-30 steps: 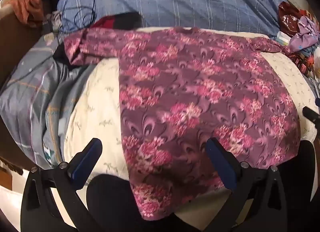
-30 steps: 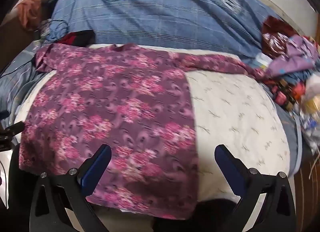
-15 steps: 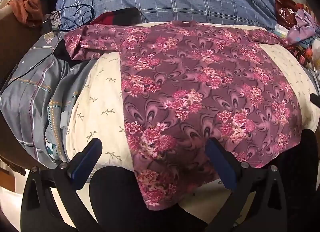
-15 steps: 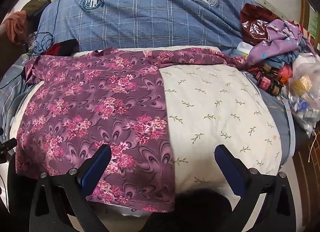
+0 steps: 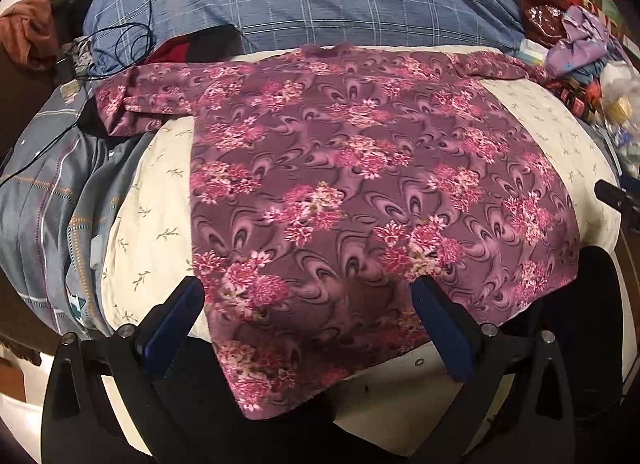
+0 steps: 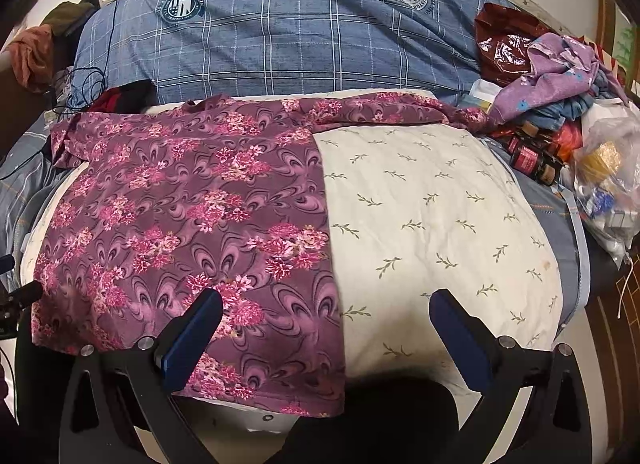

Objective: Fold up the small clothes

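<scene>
A purple shirt with pink flowers (image 5: 360, 192) lies spread flat on a cream pillow with a leaf print (image 5: 152, 224), sleeves stretched out left and right, hem hanging over the near edge. My left gripper (image 5: 308, 304) is open and empty above the hem's left part. In the right wrist view the shirt (image 6: 192, 216) covers the pillow's left half, the cream pillow (image 6: 440, 216) bare at right. My right gripper (image 6: 326, 320) is open and empty over the shirt's right edge near the hem.
A blue plaid pillow (image 6: 300, 24) lies behind. A heap of purple and blue clothes (image 6: 560, 72), small bottles (image 6: 532, 156) and a plastic bag (image 6: 608, 180) crowd the right. Grey bedding (image 5: 48, 200) and black cables (image 5: 120, 44) are at left.
Both grippers have pulled back and risen a little from the shirt, so more of the bed shows. The shirt lies as before. Both stay open.
</scene>
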Tool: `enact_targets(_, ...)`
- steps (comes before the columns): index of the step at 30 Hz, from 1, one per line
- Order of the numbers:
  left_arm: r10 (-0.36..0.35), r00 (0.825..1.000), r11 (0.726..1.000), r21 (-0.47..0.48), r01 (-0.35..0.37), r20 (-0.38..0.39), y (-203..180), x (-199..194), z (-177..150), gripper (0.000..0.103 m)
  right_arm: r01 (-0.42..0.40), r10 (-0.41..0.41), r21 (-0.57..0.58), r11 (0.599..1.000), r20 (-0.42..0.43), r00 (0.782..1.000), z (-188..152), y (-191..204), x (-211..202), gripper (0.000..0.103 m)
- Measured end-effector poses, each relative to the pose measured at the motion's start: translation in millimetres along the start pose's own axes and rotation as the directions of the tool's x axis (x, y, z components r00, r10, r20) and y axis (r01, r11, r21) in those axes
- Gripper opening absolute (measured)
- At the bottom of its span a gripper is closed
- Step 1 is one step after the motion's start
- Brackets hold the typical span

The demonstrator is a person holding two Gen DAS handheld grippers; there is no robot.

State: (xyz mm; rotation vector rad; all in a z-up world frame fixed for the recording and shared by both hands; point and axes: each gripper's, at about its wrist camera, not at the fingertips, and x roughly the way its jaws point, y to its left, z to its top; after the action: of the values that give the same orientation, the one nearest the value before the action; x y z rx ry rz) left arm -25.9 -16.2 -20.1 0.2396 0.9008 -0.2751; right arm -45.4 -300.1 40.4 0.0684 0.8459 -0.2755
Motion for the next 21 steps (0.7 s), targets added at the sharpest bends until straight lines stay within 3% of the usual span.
enact_targets(21, 0.011, 1.000, 0.999, -0.037, -0.012, -0.022, 19, 17, 26, 0.103, -0.017, 0.017, -0.007, 1.000, -0.011, 1.000, 23, 0, 21, 0.103)
